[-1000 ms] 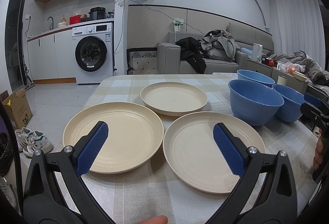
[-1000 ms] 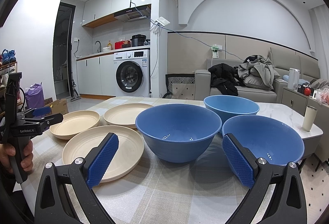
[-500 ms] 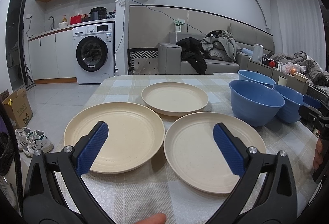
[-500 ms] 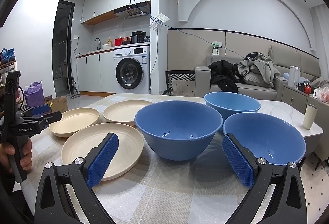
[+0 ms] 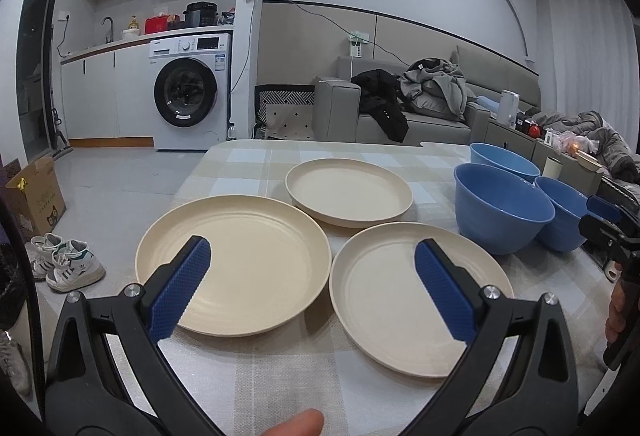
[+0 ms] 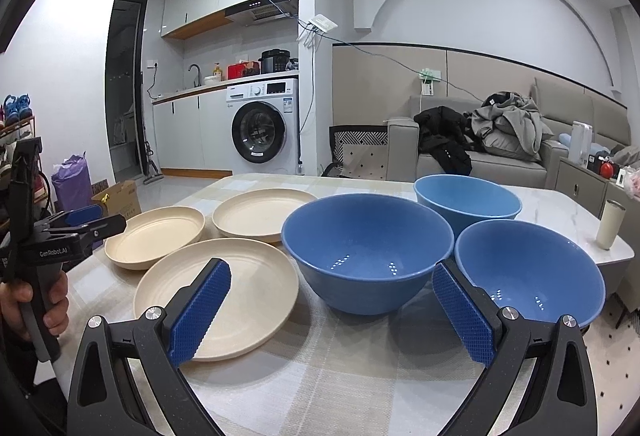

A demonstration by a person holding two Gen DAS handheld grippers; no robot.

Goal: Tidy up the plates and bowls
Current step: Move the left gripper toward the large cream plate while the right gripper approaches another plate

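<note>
Ahead of my left gripper (image 5: 312,284), jaws wide and empty, three cream plates (image 5: 230,268) lie flat on the checked tablecloth (image 5: 280,376), two near and side by side, the third behind them. My right gripper (image 6: 332,312), likewise wide and empty, faces three blue bowls (image 6: 368,264), the nearest dead ahead. I judge left nearer plates, right nearer bowls. Legible writing: "GenRobot.AI" on the left gripper's body.

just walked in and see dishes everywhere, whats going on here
A person holds a gripper in each hand over a checked table. The left gripper and right gripper are both open and empty. Three cream plates and three blue bowls sit separately, none stacked yet.
</note>
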